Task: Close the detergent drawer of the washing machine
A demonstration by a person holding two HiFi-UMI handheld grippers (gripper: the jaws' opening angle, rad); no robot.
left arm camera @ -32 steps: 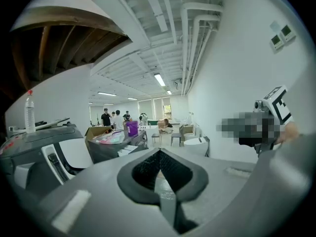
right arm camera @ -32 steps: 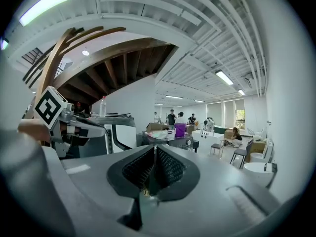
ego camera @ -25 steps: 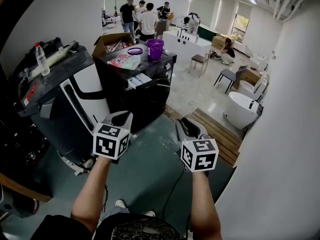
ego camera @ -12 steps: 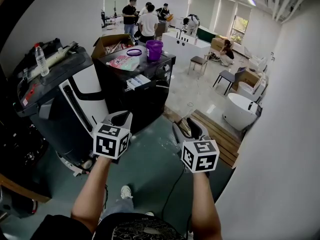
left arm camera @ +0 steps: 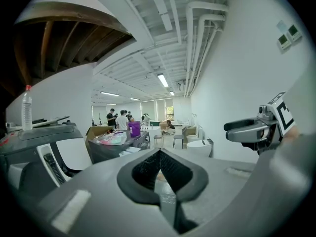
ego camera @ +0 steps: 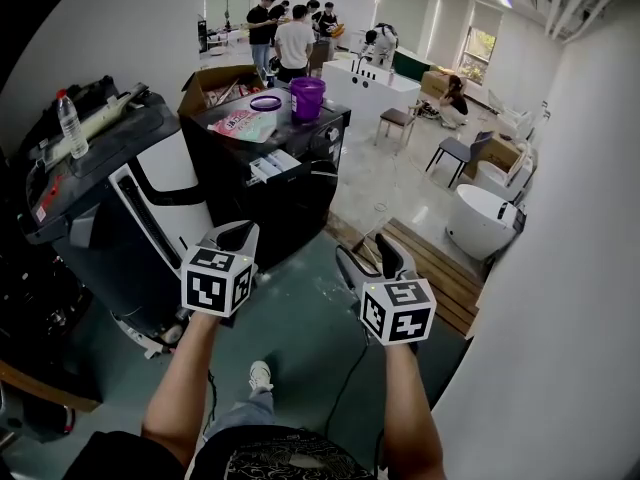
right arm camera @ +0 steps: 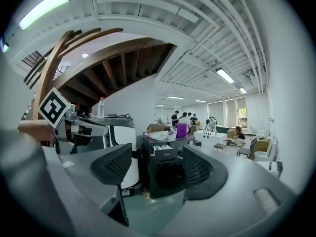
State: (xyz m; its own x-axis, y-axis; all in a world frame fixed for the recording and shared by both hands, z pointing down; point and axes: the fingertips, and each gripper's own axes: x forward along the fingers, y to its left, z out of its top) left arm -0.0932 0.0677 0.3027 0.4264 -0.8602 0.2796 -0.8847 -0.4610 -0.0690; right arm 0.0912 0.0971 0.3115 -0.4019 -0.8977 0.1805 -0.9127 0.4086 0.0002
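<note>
The black front-loading washing machine point(ego camera: 285, 183) stands ahead of me, well beyond both grippers. Its pale detergent drawer point(ego camera: 276, 164) sticks out of the top left of the front; it also shows as the drawer point(right arm camera: 162, 151) in the right gripper view. My left gripper point(ego camera: 238, 234) is held in the air, its pads closed together and empty point(left arm camera: 159, 157). My right gripper point(ego camera: 365, 258) hangs beside it; its jaws have just been opening and stand wide apart with nothing between them point(right arm camera: 157, 167). Neither gripper touches the machine.
A purple bucket point(ego camera: 307, 96) and a pink packet point(ego camera: 250, 123) sit on the washer. A big dark and white appliance point(ego camera: 120, 208) carrying a water bottle point(ego camera: 69, 123) stands at left. A wooden platform point(ego camera: 430, 260), a white tub point(ego camera: 480, 220) and a wall lie right; people point(ego camera: 292, 38) stand behind.
The right gripper's jaws have spread from nearly closed to wide apart. The person's shoe has come forward on the floor. The left gripper looks the same.
</note>
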